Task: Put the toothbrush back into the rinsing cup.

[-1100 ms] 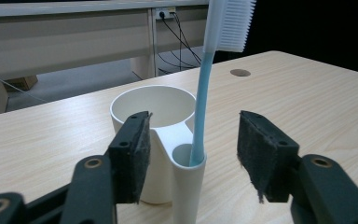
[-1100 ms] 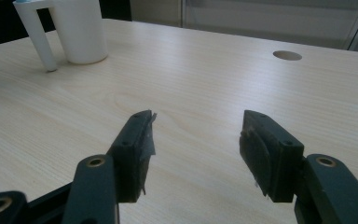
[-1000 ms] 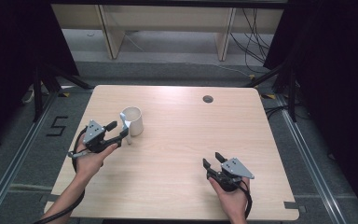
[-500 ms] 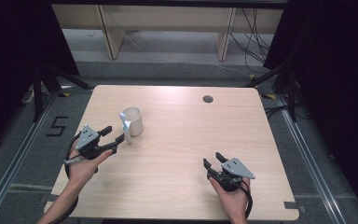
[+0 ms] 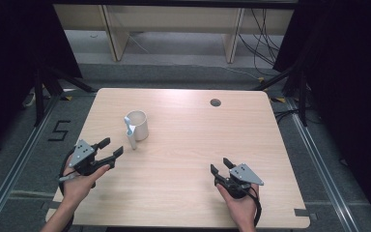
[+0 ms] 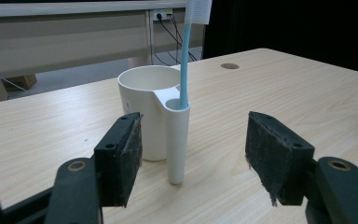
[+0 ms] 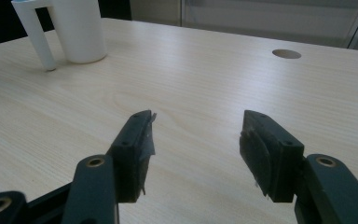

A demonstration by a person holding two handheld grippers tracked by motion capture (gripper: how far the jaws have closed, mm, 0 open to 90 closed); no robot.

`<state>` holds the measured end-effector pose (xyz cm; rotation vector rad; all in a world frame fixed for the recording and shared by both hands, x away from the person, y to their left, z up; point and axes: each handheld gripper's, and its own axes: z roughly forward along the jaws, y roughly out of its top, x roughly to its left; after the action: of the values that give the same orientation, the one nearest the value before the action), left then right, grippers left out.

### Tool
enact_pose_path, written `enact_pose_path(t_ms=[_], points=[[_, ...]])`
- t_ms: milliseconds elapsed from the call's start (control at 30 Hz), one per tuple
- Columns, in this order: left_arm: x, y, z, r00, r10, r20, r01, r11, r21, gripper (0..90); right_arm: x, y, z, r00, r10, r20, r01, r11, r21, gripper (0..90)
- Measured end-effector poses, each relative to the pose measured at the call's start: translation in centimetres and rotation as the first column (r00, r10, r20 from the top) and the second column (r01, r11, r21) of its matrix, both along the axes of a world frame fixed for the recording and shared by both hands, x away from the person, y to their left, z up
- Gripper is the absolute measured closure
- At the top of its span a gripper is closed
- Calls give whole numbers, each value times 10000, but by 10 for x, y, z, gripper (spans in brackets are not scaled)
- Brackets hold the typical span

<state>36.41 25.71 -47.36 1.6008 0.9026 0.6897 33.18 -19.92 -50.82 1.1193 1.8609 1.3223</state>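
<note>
Left of centre on the table point(image 5: 183, 159) stands the white cup point(image 5: 137, 124), a blue toothbrush point(image 6: 184, 70) upright in its side holder. Lower left, the left tongs point(image 5: 112, 147) gape just short of it, having just opened wider, nothing between. Lower right, the right tongs point(image 5: 221, 165) sit spread, empty.

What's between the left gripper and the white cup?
Nothing but bare table. The high view shows the left gripper open, apart from the white cup.
</note>
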Motion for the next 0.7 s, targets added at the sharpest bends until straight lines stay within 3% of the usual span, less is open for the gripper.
enact_pose_path(t_ms=[333,533,700], points=[[-16,11,-17,9998,207,17,-207,9996,-191,360,0,1,0,10000,-35,38,35,10000,62,446],[-27,20,-29,9981,567,-222,-570,9982,-159,358,1,2,-1,10000,32,-8,-31,10000,66,446],[-29,28,-37,9961,850,-250,-860,9954,-430,356,1,3,-3,9999,120,-77,-119,9999,63,447]])
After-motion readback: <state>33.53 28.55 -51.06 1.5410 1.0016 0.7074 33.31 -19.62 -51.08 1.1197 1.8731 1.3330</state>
